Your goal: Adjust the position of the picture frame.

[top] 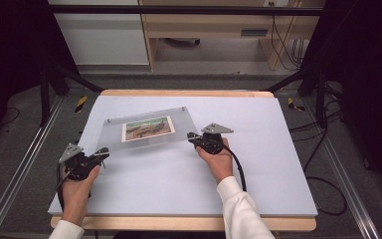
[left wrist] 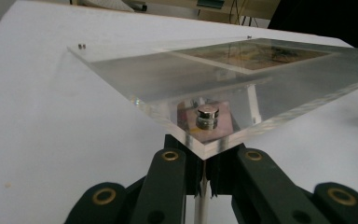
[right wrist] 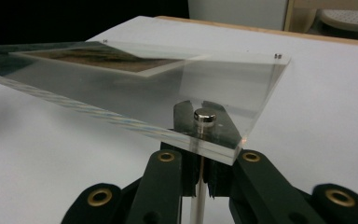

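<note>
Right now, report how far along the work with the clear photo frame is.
Done: both near corners are gripped. The left gripper and right gripper are each shut on a corner of the clear acrylic photo frame, beside its metal studs. In hand: the near edge is raised off the white table. Left, probably: carrying it and setting it down.

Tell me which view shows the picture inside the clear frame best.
The high view: it looks down on the whole picture in the clear frame. The left gripper view and right gripper view see it edge-on, a thin, squashed strip.
</note>
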`<state>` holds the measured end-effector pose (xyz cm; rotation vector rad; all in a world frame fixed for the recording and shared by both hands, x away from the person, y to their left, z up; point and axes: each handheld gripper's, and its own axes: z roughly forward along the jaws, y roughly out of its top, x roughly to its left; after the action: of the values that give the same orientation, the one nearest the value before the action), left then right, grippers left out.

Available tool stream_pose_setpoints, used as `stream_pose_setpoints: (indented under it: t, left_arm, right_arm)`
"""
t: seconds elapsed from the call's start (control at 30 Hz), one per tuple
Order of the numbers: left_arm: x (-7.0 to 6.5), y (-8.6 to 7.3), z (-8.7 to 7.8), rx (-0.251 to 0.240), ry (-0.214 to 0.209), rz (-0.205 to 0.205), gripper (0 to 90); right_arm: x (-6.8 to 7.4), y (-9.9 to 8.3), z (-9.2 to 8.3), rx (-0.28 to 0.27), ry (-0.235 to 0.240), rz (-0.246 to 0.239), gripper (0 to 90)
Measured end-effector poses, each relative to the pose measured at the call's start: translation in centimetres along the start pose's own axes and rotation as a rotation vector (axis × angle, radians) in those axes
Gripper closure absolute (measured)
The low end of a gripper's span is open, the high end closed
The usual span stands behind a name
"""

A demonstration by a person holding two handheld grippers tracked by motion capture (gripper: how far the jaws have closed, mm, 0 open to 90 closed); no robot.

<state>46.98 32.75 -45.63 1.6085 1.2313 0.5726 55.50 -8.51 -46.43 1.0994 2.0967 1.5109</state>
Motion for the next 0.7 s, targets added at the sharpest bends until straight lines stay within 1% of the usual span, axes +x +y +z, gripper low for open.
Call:
stream_pose_setpoints:
  t: [0.03, 0.07, 0.1, 0.13, 0.23, 0.27, 0.3, 0.33, 0.37, 0.4, 0.47, 0.53, 0.63, 0.67, 0.7]
  left_arm:
    - [0.0, 0.0, 0.0, 0.0, 0.0, 0.0, 84.1]
    - [-0.5, 0.3, -0.2, -0.019, -0.001, 0.019, 84.1]
    - [-0.5, 0.3, -0.2, -0.019, -0.001, 0.019, 84.1]
    - [-0.8, 0.6, -0.5, -0.038, -0.012, 0.014, 84.1]
    - [-1.0, 0.7, -0.6, -0.047, -0.023, 0.012, 84.0]
    - [-1.2, 1.0, -0.8, -0.049, -0.034, 0.007, 84.0]
    - [-1.2, 1.0, -0.8, -0.049, -0.034, 0.007, 84.1]
    - [-1.6, 1.2, -0.9, -0.051, -0.046, 0.011, 84.0]
    - [-1.6, 1.2, -0.9, -0.051, -0.046, 0.011, 84.0]
    - [-1.9, 1.4, -1.0, -0.052, -0.05, 0.015, 84.0]
    - [-2.5, 1.9, -1.0, -0.06, -0.06, 0.028, 84.0]
    - [-3.2, 2.1, -0.9, -0.067, -0.072, 0.035, 83.9]
    - [-4.0, 2.5, -0.4, -0.069, -0.095, 0.048, 83.9]
    - [-4.4, 2.7, 0.0, -0.07, -0.11, 0.051, 83.9]
    - [-4.4, 2.7, 0.0, -0.07, -0.11, 0.051, 83.9]
  right_arm:
    - [0.0, 0.0, 0.0, 0.0, 0.0, 0.0, 84.7]
    - [0.0, 0.3, -0.3, -0.016, -0.008, -0.001, 84.7]
    - [0.0, 0.3, -0.3, -0.016, -0.008, -0.001, 84.7]
    - [-0.1, 0.7, -0.7, -0.034, -0.01, 0.006, 84.6]
    - [-0.1, 1.1, -1.2, -0.029, -0.011, 0.0, 84.3]
    - [-0.1, 1.3, -1.7, -0.027, -0.012, -0.007, 84.1]
    - [-0.1, 1.3, -1.7, -0.027, -0.012, -0.007, 84.1]
    - [-0.1, 1.5, -2.3, -0.025, -0.016, -0.015, 83.8]
    - [-0.1, 1.5, -2.3, -0.025, -0.016, -0.015, 83.8]
    - [-0.1, 1.5, -3.0, -0.025, -0.021, -0.022, 83.6]
    - [-0.1, 1.6, -3.3, -0.031, -0.023, -0.023, 83.5]
    - [-0.3, 1.7, -4.4, -0.043, -0.034, -0.02, 83.6]
    - [-0.6, 1.9, -5.7, -0.053, -0.051, -0.017, 83.7]
    - [-0.9, 2.0, -6.7, -0.059, -0.063, -0.018, 83.7]
    - [-0.9, 2.0, -6.7, -0.059, -0.063, -0.018, 83.7]
